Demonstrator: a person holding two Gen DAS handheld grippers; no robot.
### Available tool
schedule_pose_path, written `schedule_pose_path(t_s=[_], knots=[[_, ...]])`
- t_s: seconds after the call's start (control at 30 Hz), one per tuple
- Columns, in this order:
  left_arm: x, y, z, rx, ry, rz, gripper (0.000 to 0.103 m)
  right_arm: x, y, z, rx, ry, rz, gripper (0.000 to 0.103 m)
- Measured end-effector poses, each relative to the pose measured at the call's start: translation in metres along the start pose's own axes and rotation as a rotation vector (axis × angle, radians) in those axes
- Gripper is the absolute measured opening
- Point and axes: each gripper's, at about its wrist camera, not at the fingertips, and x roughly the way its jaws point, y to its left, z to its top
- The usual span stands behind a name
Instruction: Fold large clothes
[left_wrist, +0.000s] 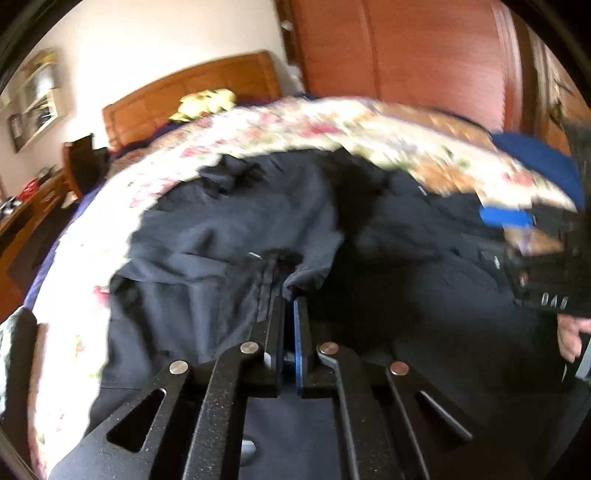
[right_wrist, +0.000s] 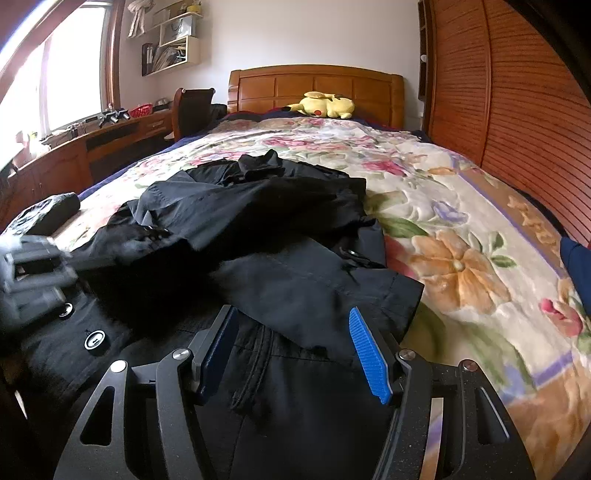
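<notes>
A large black coat (right_wrist: 280, 236) lies rumpled on the floral blanket (right_wrist: 461, 229), its buttons (right_wrist: 95, 339) showing near the front left. In the left wrist view my left gripper (left_wrist: 290, 299) is shut, and a fold of the black coat (left_wrist: 229, 229) runs into its tips. My right gripper (right_wrist: 291, 314) stands open low over the coat's near part, blue pads (right_wrist: 369, 354) wide apart and cloth lying beneath them. The left wrist view shows the right gripper (left_wrist: 535, 236) at the far right edge. The left gripper (right_wrist: 33, 273) appears blurred at the left of the right wrist view.
A yellow plush toy (right_wrist: 327, 105) rests by the wooden headboard (right_wrist: 314, 83). A slatted wooden wardrobe (right_wrist: 517, 110) runs along the bed's right side. A desk (right_wrist: 92, 140) and chair (right_wrist: 192, 107) stand on the left under a window. A blue cloth (right_wrist: 578, 266) lies at the right edge.
</notes>
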Motion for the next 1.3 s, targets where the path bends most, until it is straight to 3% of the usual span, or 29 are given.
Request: schedule_pose_path(t_s=[0.2,0.43,0.7,0.87,1.03,1.17,1.23,1.3], knots=[[-0.032,0.071,0.011,-0.126,-0.094,0.09,0.004,0.002,-0.001,0.0,-0.002,0.003,-0.003,0.064],[-0.035,0.121,-0.005,-0.193,-0.08,0.176,0.004,0.006,-0.001,0.0,-0.012,0.011,-0.016,0.064],[-0.034,0.139,-0.043,-0.222,-0.013,0.199,0.004,0.008,-0.003,-0.001,-0.015,0.016,-0.023,0.064],[-0.039,0.142,-0.058,-0.261,0.014,0.134,0.004,0.008,-0.001,0.0,-0.021,0.017,-0.03,0.064],[-0.053,0.133,-0.063,-0.21,-0.001,0.171,0.014,0.009,-0.001,0.0,-0.024,0.019,-0.037,0.064],[-0.072,0.128,-0.068,-0.179,-0.036,0.177,0.041,0.008,-0.001,-0.001,-0.023,0.018,-0.039,0.064],[-0.079,0.129,-0.07,-0.18,-0.045,0.166,0.046,0.008,-0.002,-0.002,-0.023,0.017,-0.039,0.064],[-0.084,0.13,-0.073,-0.183,-0.047,0.159,0.062,0.007,-0.001,-0.002,-0.024,0.017,-0.039,0.064]])
